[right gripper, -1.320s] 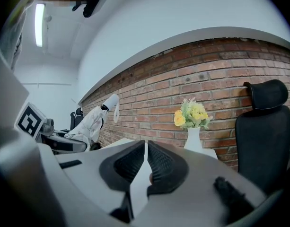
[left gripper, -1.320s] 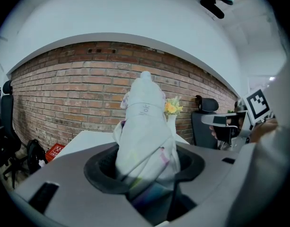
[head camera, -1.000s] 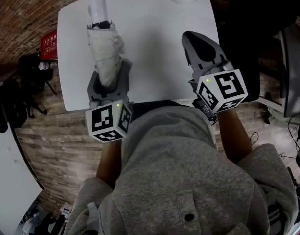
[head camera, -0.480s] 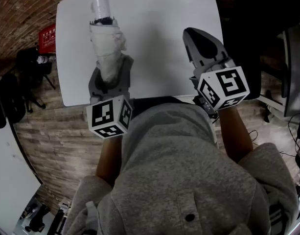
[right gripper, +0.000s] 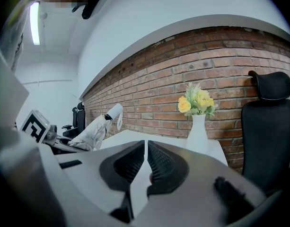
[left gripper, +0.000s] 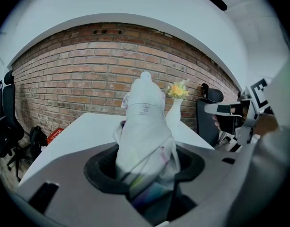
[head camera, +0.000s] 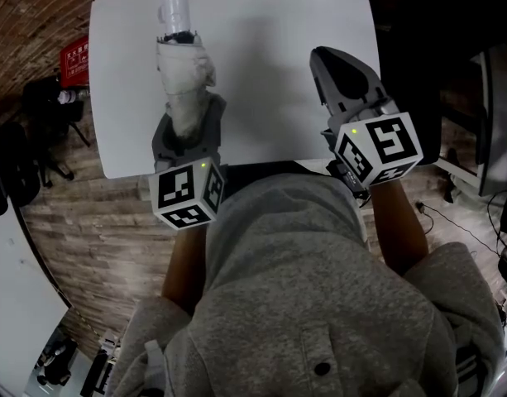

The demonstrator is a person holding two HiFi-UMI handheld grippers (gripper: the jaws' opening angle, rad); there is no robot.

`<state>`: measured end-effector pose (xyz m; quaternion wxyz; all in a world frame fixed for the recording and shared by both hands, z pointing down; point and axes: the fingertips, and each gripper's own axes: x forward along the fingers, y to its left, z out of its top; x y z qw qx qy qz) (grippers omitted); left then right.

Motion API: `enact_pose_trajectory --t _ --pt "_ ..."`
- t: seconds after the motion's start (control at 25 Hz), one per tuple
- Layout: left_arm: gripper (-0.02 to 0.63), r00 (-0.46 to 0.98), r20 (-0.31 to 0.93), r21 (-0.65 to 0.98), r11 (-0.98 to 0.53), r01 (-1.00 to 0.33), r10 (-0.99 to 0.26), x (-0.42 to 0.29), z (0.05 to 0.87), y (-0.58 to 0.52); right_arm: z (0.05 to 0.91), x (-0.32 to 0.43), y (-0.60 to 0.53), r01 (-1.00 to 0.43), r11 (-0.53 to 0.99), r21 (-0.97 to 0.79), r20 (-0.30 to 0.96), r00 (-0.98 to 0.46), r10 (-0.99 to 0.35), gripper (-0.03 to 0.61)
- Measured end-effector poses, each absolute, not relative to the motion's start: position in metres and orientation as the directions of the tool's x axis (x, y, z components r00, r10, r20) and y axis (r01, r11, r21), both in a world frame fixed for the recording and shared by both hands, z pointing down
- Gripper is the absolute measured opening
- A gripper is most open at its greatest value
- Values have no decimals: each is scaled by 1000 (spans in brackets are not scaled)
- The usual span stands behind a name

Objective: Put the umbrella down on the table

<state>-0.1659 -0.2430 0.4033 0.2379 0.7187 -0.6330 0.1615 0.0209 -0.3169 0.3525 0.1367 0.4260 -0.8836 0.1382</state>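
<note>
The left claw (head camera: 189, 116) holds the umbrella (head camera: 184, 74) over the table (head camera: 261, 81).
Clamped at one end, it juts toward 12 o'clock, far end raised; the right claw (head camera: 326, 54) at 3 o'clock is shut, empty.

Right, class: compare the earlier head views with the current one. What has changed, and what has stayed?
The left gripper, clamped on the folded umbrella, has sunk slightly toward the white table, edging right in the head view. Nothing was taken or released. The right gripper stays shut and empty; the vase is unmoved.
</note>
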Motion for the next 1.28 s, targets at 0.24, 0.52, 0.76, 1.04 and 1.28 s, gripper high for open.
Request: enact_pose_trajectory --t 0.24,0.52,0.76,1.04,1.28 --pt "252 137 571 137 -71 -988 -810 -170 421 -239 357 17 -317 -784 607 -130 369 -606 -704 35" --pt "252 131 601 142 -56 -988 -789 -177 442 -236 368 8 -315 -779 614 -130 387 -610 -691 35" --pt "253 133 620 150 -50 -987 -774 -179 455 -232 374 5 -314 -777 618 -119 401 -607 -686 35" --pt "253 137 646 156 -46 -987 -751 -185 471 -231 382 0 -313 -779 617 -114 422 -600 -679 35" --pt "253 145 670 162 -47 -986 -728 -190 488 -232 389 -2 -314 -788 604 -118 440 -587 -680 35"
